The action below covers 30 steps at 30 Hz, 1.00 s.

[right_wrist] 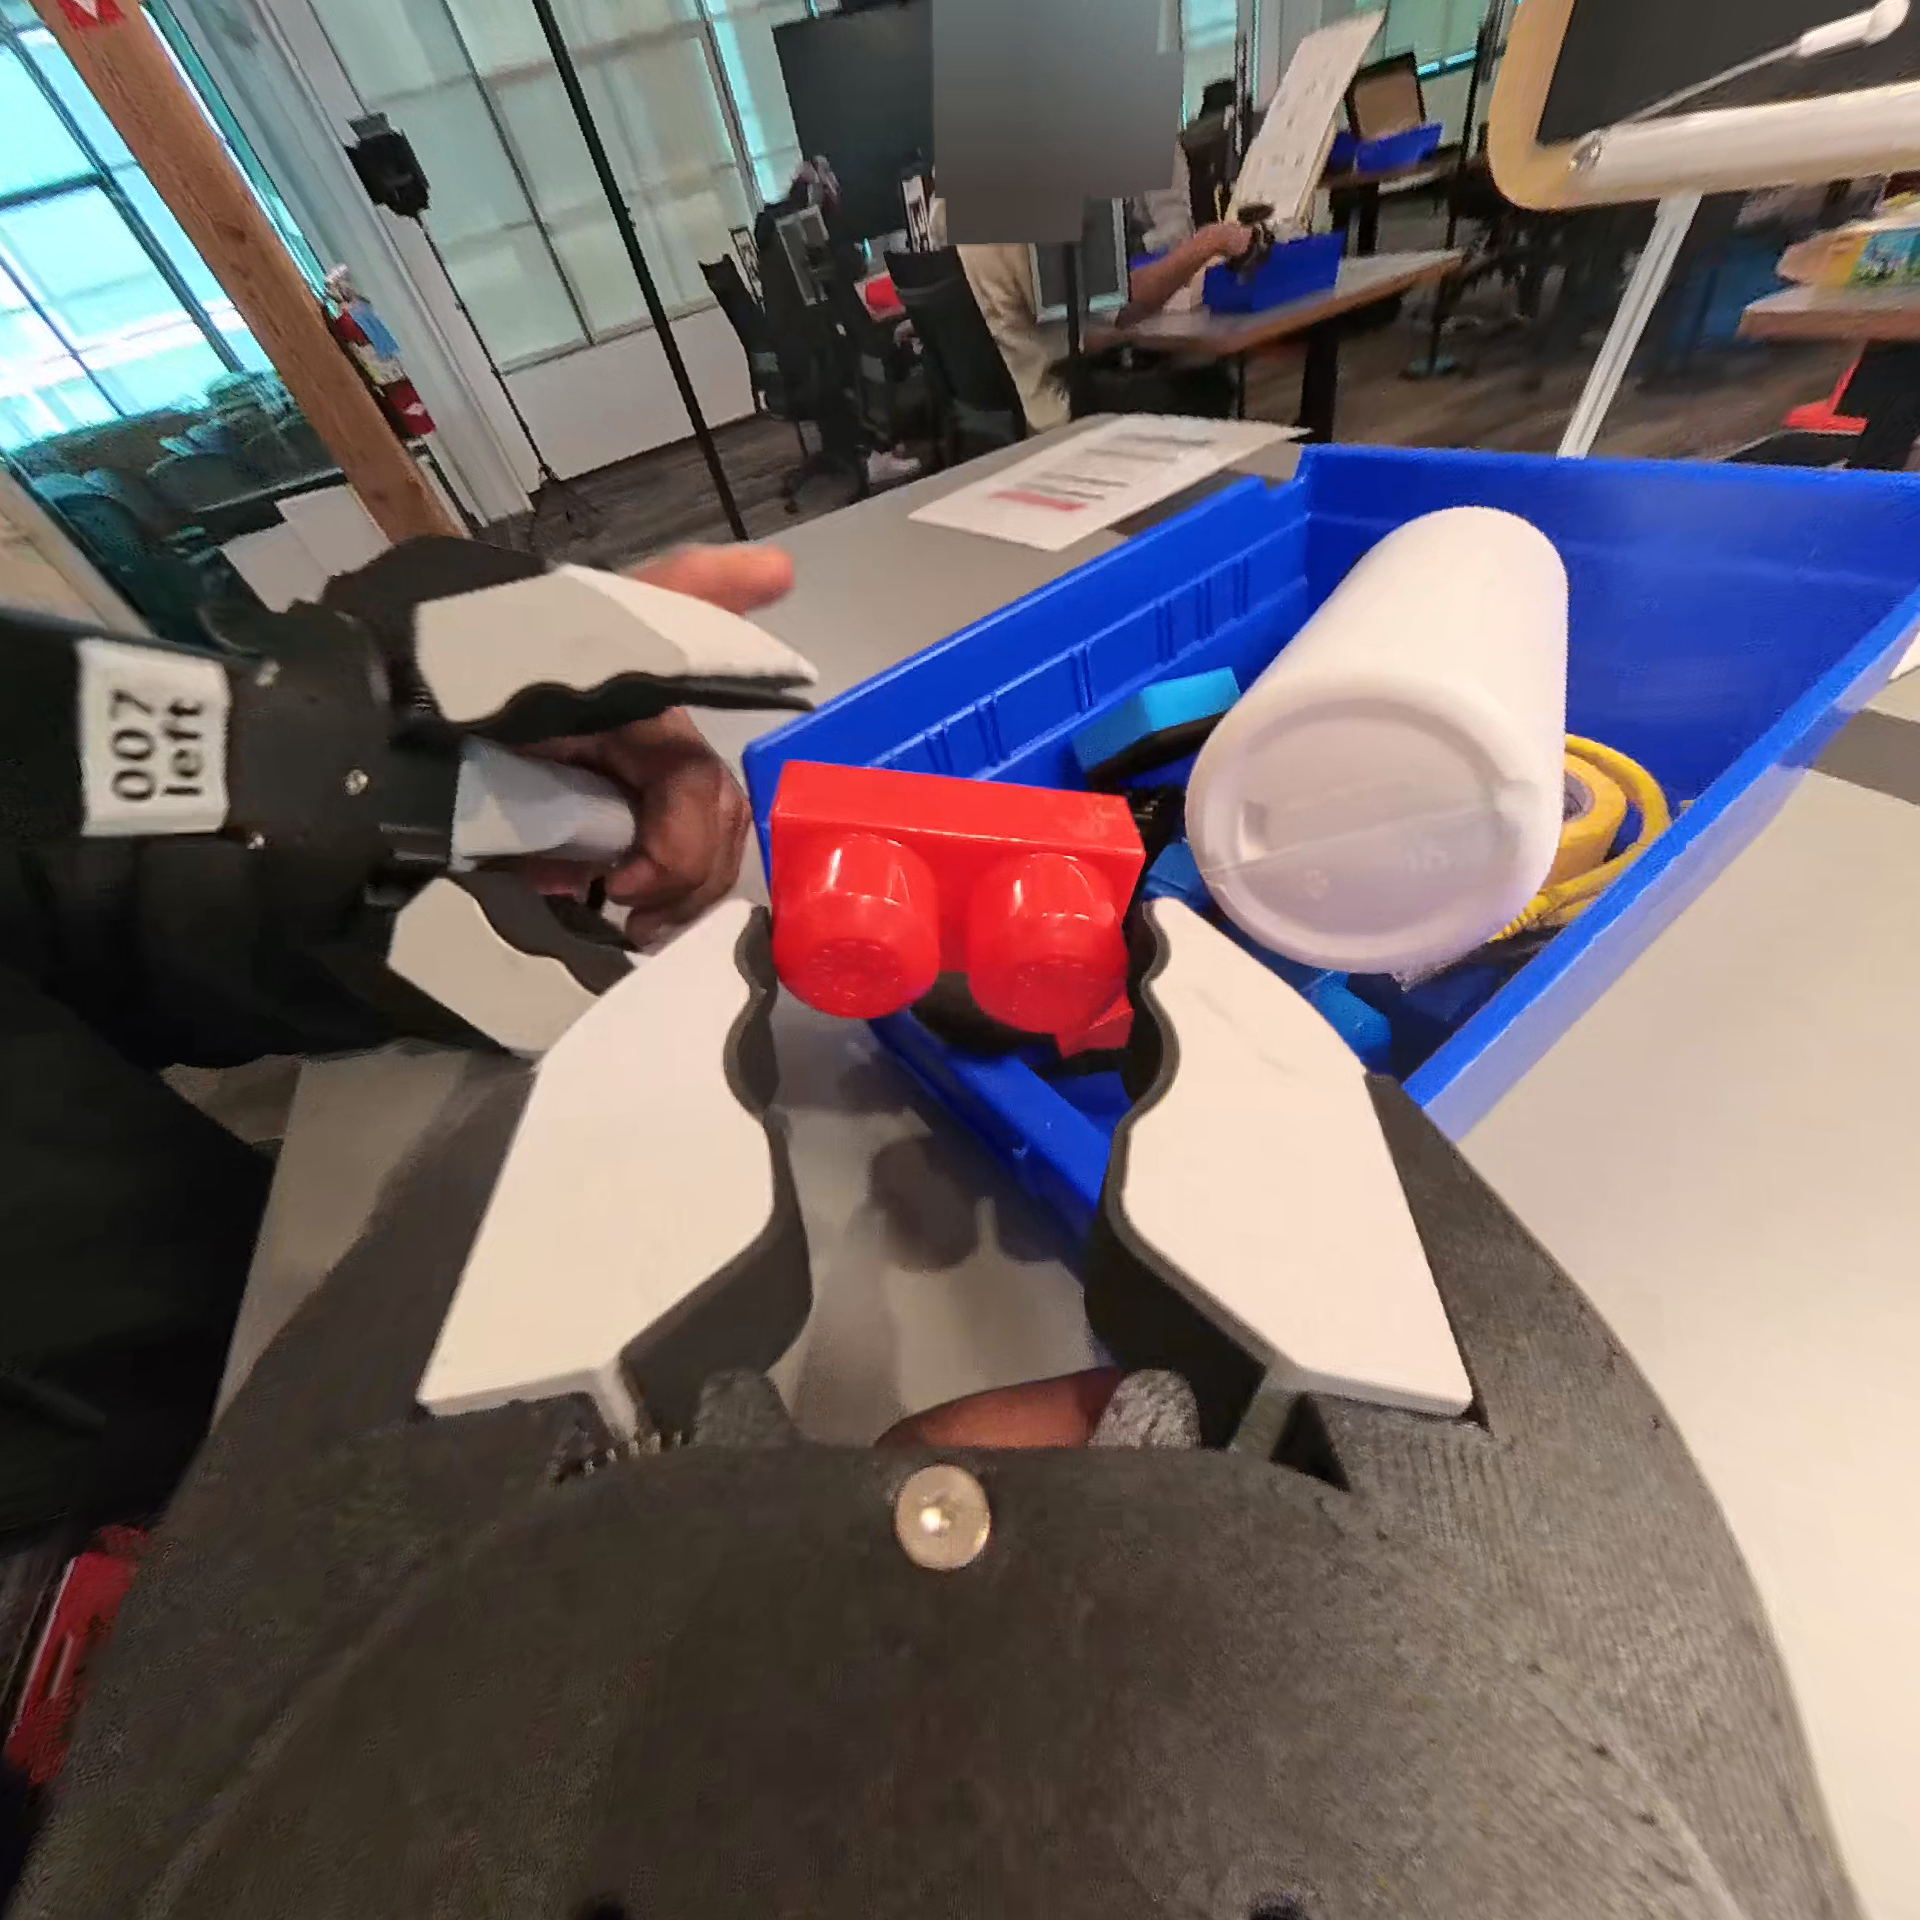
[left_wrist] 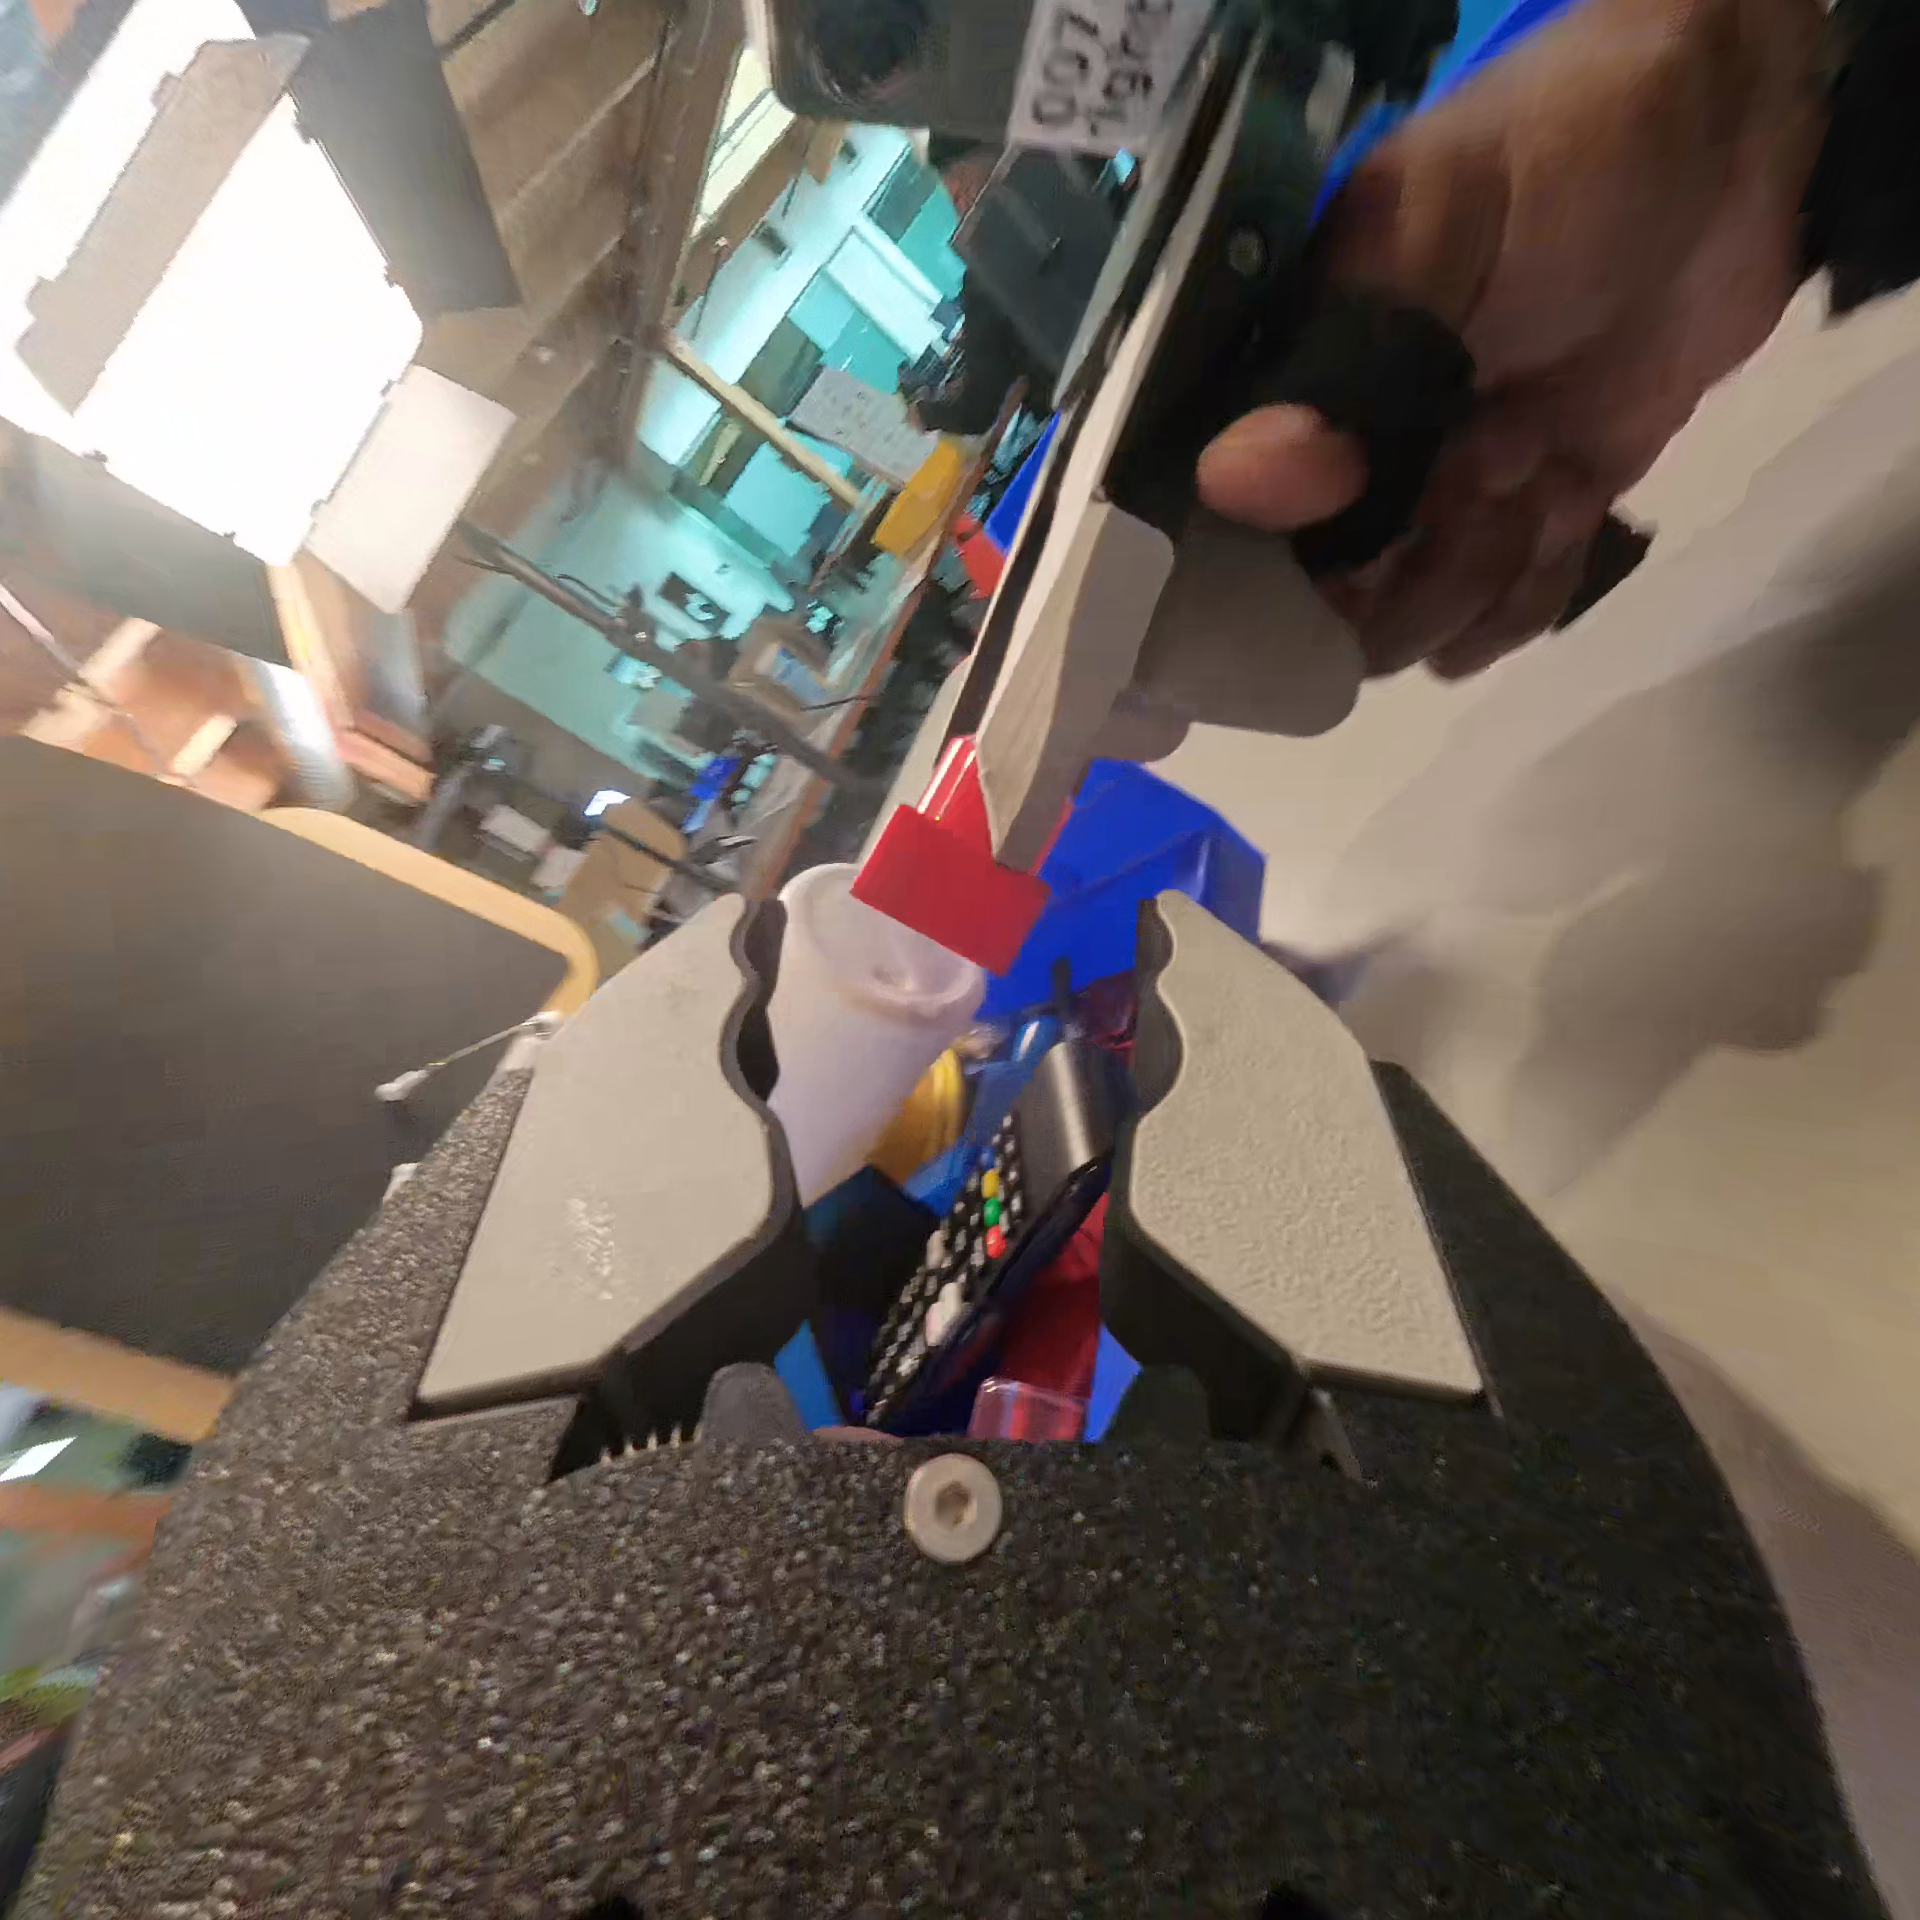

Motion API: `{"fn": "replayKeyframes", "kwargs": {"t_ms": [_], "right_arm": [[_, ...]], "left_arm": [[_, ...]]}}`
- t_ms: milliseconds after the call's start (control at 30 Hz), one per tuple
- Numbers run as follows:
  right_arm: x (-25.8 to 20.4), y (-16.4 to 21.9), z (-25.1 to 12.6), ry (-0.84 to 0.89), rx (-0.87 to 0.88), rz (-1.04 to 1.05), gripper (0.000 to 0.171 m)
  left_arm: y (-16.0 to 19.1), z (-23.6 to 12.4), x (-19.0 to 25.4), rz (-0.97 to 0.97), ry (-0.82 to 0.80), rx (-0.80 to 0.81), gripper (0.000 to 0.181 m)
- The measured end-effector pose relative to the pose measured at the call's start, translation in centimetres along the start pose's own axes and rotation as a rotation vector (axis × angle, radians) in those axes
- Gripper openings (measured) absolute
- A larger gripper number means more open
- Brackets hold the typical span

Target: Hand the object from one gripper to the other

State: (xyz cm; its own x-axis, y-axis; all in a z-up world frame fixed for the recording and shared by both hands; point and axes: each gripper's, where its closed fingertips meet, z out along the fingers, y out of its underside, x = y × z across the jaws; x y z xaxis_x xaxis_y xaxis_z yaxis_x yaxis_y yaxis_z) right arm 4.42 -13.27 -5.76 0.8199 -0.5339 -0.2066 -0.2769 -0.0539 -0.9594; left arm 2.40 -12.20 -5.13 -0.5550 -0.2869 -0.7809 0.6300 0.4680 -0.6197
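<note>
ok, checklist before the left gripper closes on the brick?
1. Right gripper shut on red brick: ok.
2. Left gripper open: ok.
3. Brick between left fingers: not ok, it lies past their tips.
4. Bare brick surface to grab: ok, studs and top exposed.
5. Brick clear of blue bin and white bottle: cannot tell.

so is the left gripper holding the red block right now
No, the right gripper clamps the red block; the left gripper is open and empty beside it.
</note>
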Motion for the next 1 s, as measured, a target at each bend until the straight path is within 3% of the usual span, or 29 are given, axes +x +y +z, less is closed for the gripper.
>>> {"fn": "replayKeyframes", "kwargs": {"t_ms": [300,367,433,467,600,833,1000], "right_arm": [[-1.7,1.1,0.8,0.001,-0.075,-0.065,0.065],[-1.9,1.3,1.0,0.01,-0.087,-0.096,0.065],[-1.8,1.6,1.2,0.033,-0.097,-0.141,0.065],[-1.8,1.6,1.2,0.037,-0.095,-0.158,0.065],[-2.1,0.8,1.0,0.018,-0.039,-0.174,0.064],[-2.1,-1.5,-1.1,0.008,0.111,-0.382,0.064],[-0.9,-2.0,-1.8,0.161,0.147,-0.659,0.063]], "left_arm": [[2.2,0.9,1.1,0.361,-0.095,-0.162,0.069],[2.4,0.9,1.0,0.391,-0.126,-0.173,0.061],[2.5,0.8,0.6,0.379,-0.15,-0.177,0.038],[2.6,0.7,0.7,0.353,-0.135,-0.17,0.037],[2.3,0.6,0.9,0.078,-0.071,-0.128,0.037],[1.7,0.0,-0.6,-0.487,0.091,-0.013,0.036],[0.3,-0.7,-1.1,-0.931,0.306,0.095,0.037]]}}
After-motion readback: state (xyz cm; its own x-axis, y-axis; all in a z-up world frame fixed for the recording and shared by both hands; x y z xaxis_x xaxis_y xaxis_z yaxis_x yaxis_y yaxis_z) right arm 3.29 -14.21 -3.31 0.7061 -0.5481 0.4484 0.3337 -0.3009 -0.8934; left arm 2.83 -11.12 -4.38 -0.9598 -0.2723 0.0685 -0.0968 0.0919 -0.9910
